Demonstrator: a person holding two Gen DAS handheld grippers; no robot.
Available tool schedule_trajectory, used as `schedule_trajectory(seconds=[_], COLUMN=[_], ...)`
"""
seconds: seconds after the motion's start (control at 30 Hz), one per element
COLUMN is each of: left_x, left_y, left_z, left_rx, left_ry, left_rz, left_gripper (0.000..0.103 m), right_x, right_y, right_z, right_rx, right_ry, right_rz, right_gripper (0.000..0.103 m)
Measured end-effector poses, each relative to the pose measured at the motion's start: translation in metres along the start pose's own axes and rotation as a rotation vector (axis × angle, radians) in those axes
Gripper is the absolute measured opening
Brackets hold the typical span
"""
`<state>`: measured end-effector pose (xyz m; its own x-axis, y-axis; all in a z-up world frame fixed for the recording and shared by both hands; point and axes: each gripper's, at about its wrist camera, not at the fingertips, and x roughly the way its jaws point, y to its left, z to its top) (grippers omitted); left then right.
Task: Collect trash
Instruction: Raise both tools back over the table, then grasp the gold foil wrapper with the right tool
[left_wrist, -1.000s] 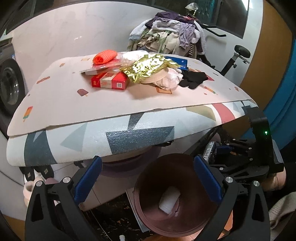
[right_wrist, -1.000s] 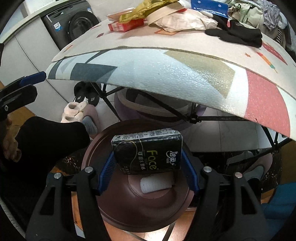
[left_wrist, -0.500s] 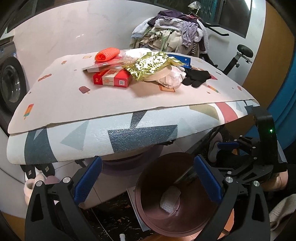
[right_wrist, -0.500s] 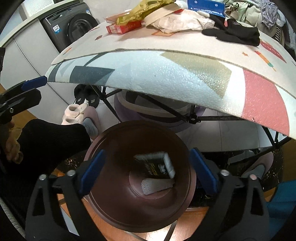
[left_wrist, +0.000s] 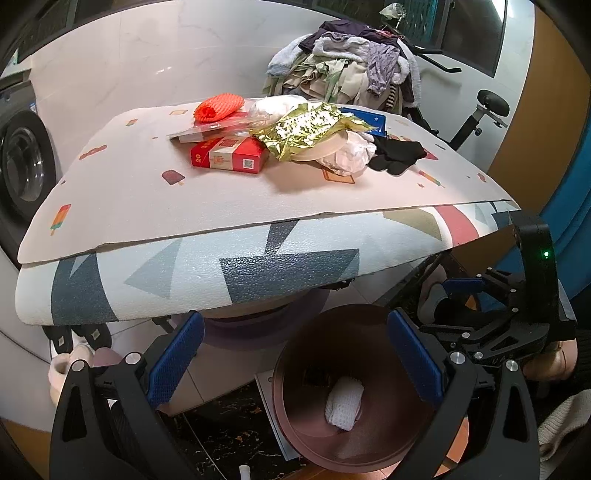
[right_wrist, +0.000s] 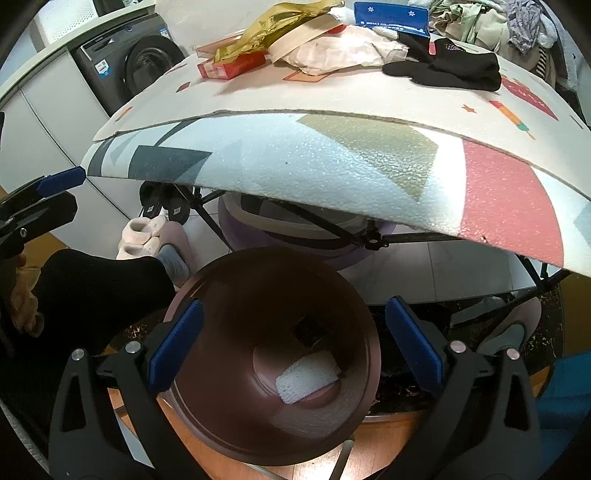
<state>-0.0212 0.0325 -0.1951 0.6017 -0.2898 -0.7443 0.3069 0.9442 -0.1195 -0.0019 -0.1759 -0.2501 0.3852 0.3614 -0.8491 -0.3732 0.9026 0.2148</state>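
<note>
Left wrist view: the mat-covered worktop (left_wrist: 147, 206) carries a red box (left_wrist: 229, 157), gold wrapper (left_wrist: 310, 125) and black sock (left_wrist: 397, 155). Left tongs (left_wrist: 295, 354) gape empty beside the brown bin (left_wrist: 314, 354) below.

Right wrist view: right tongs (right_wrist: 295, 343) are released, empty, above the bin (right_wrist: 221, 302), where a white wad (right_wrist: 308, 378) and dark packet (right_wrist: 308, 330) lie.

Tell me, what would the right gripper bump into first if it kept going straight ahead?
Probably the brown bin. The right gripper is open and empty, pointing into the bin's mouth, where a white wad lies at the bottom. Depth is hard to judge.
</note>
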Motion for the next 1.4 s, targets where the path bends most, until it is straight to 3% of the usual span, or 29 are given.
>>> schedule_trajectory(seconds=[0.23,0.5,0.77,0.93,1.03,1.2,1.3,1.4], left_x=[0.000,-0.009,-0.014,-0.020,-0.022,-0.026,-0.026,-0.025], left_y=[0.000,-0.002,0.002,0.013,0.019,0.028,0.042,0.051], left_z=[0.000,0.008,0.023,0.038,0.050,0.069,0.078,0.080], left_rx=[0.002,0.024,0.049,0.037,0.038,0.056,0.016,-0.015], left_ry=[0.000,-0.051,-0.104,-0.139,-0.142,-0.142,-0.131,-0.126], left_rz=[-0.006,-0.036,0.040,0.094,0.123,0.158,0.145,0.146], left_gripper=[0.097,0.097,0.097,0.097,0.097,0.097,0.097,0.097], right_x=[-0.004,-0.026,-0.047,-0.057,-0.061,-0.067,-0.064,-0.055], right_y=[-0.004,-0.009,-0.036,-0.046,-0.047,-0.052,-0.044,-0.026], right_z=[0.001,0.008,0.018,0.029,0.045,0.074,0.097,0.116], right_rx=[0.020,0.024,0.106,0.121,0.116,0.167,0.191,0.178], right_ry=[-0.018,-0.117,-0.206,-0.218,-0.203,-0.224,-0.247,-0.262], right_rz=[-0.025,-0.051,-0.060,-0.074,-0.155,-0.073,0.044,0.102], right_gripper=[0.097,0.097,0.097,0.097,0.097,0.097,0.097,0.096])
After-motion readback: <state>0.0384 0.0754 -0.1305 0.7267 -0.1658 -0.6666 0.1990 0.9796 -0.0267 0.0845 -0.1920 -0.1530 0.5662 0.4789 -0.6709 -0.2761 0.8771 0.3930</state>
